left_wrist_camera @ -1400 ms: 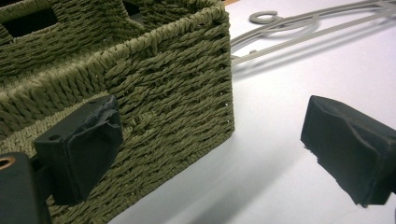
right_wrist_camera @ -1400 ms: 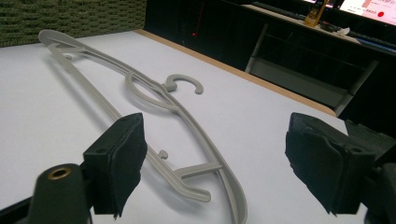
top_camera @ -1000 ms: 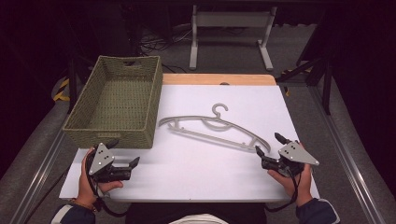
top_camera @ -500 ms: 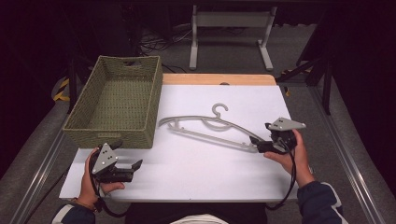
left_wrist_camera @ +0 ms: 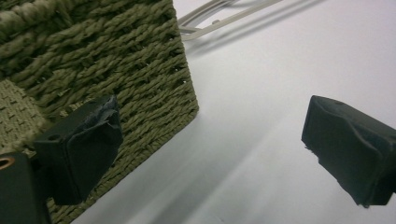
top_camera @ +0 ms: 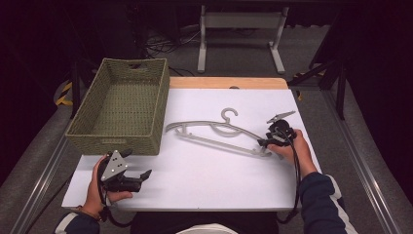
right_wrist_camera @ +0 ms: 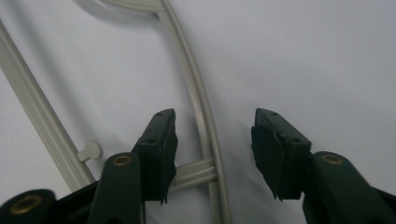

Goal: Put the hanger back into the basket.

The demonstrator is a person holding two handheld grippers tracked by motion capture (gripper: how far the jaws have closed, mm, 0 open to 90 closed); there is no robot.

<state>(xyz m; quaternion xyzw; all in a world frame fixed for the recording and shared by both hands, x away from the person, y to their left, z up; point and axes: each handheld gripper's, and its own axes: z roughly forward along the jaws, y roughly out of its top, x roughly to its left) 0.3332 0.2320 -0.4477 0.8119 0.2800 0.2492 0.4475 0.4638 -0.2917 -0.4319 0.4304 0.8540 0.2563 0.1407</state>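
Since the earlier frames, the right tool [top_camera: 267, 142] has travelled from the near right corner of the tabletop [top_camera: 204, 185] up to the right end of the grey hanger [top_camera: 216, 131], and its jaws have just been closing. In the right gripper view the hanger's curved shoulder arm [right_wrist_camera: 198, 100] runs up between the two pads, nearer the left one; neither pad presses on it yet, so this tool is unclenched around the plastic, not gripping it. The approach looks chosen so that the jaws straddle the thin arm close to where it meets the lower bar, a spot stiff enough to pinch and lift from.

The hanger lies flat on the white tabletop, just right of the woven basket [top_camera: 122, 105], its hook pointing away from the person and its left tip near the basket's right wall. The left tool [top_camera: 127, 170] rests in the person's hand just in front of the basket's near right corner, jaws spread wide with nothing between them, seemingly waiting; the hanger's left end is well apart from it.
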